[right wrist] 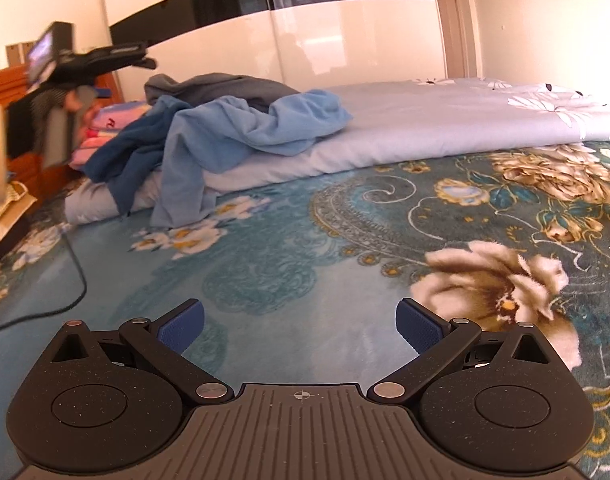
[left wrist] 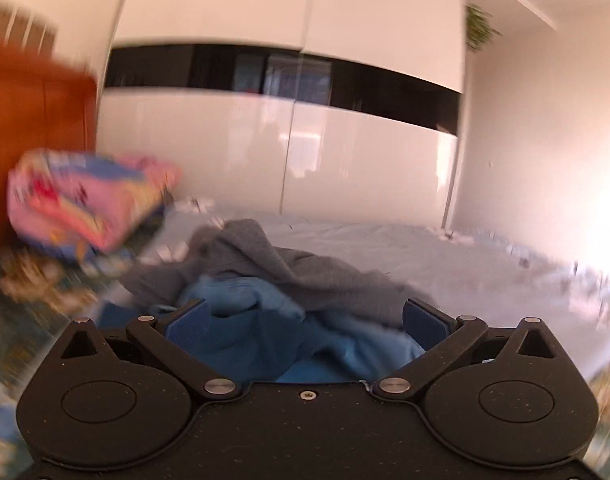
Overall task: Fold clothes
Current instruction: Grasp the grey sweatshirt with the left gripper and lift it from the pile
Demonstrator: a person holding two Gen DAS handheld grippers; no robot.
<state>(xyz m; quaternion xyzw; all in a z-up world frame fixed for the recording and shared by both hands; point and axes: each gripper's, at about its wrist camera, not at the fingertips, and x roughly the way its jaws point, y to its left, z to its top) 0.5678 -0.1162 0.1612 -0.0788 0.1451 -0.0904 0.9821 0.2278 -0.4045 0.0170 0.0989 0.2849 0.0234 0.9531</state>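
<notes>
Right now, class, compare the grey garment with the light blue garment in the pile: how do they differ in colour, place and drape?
The grey garment is dark and dull; the light blue garment is pale and bright. The grey garment lies at the back of the pile, the light blue garment in front. The light blue garment trails over the folded quilt's edge; the grey garment stays on top. Both lie crumpled, unfolded.

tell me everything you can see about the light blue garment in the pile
The light blue garment is soft, matte fabric, unfolded and crumpled into loose ridges. It lies on the edge of the pale grey quilt, with one long flap hanging over that edge onto the floral teal blanket. A darker blue garment lies against its left side and a grey garment is heaped behind it. Neither gripper touches it in the right wrist view.
</notes>
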